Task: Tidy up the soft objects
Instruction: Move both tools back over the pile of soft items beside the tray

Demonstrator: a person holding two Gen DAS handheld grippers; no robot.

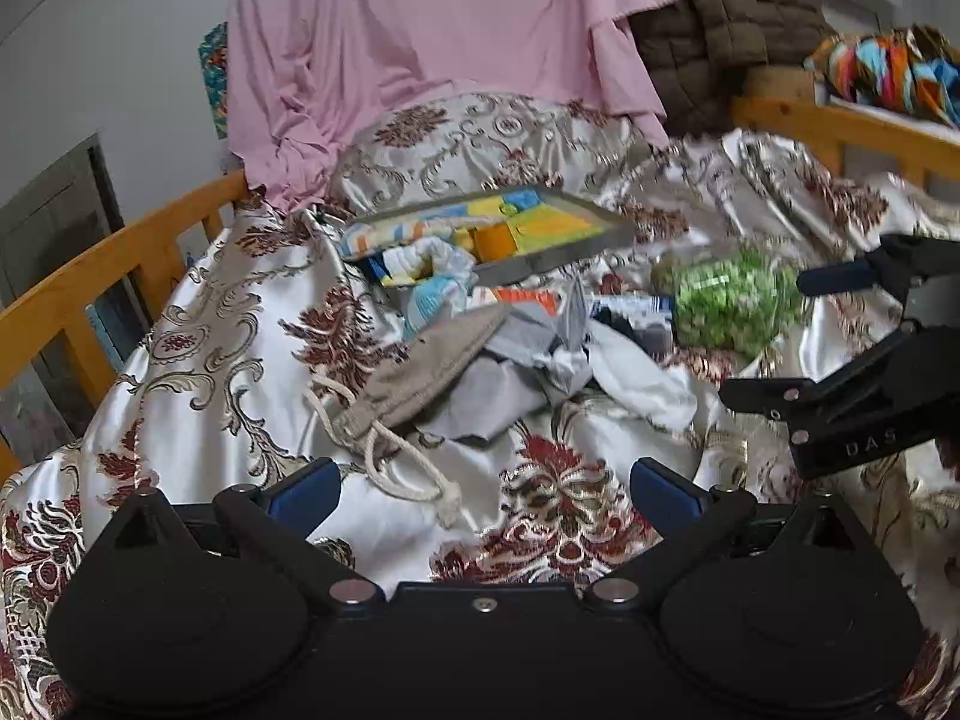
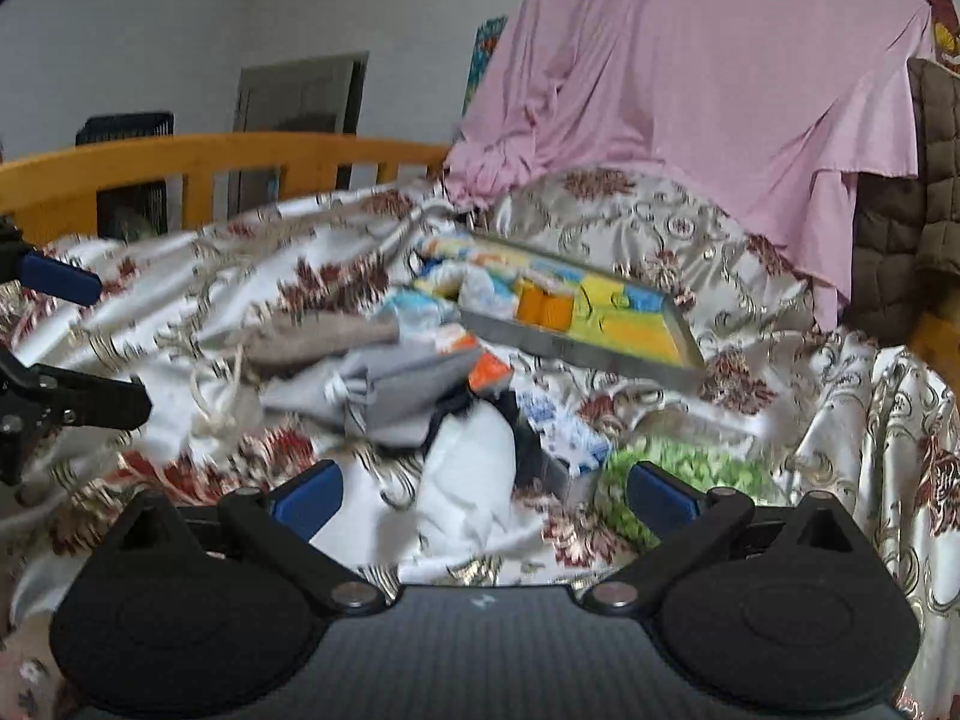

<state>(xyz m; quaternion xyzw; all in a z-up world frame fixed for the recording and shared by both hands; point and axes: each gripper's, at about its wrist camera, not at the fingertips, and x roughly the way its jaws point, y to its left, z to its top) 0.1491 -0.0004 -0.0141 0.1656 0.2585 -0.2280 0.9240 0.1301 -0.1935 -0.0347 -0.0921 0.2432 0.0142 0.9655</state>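
The left gripper (image 1: 483, 495) stood wide open and empty, its blue pads at the bottom of the left wrist view over bare floral bedspread (image 1: 198, 324). Just above the left pad, toward the centre of the frame, lay the white drawstring cord (image 1: 408, 468) of a beige drawstring pouch (image 1: 432, 366); the pouch's long axis ran diagonally from lower left to upper right. Against its right side sat a heap of grey cloth (image 1: 510, 378) and white cloth (image 1: 636, 378), and further right a green patterned bundle (image 1: 735, 300). Above the heap, a grey tray (image 1: 600, 240) of folded yellow, orange and blue cloths rested tilted on the bedding.

The right gripper (image 2: 483, 495) was likewise wide open and held nothing. In the right wrist view its right pad overlapped the green bundle (image 2: 690, 462) at lower right, though whether they touched could not be told; the white cloth (image 2: 468, 462) lay between its pads, slightly ahead. The pouch (image 2: 318, 339) lay to the left of centre, nearer the left gripper (image 2: 78, 348) seen at the left edge.

By my judgement, the left hand was better placed for the pouch, closing across its narrow width near the cord end, while the right was nearer the green bundle. The tray (image 2: 576, 354) was upper right of the heap. Motion blur softened both views.
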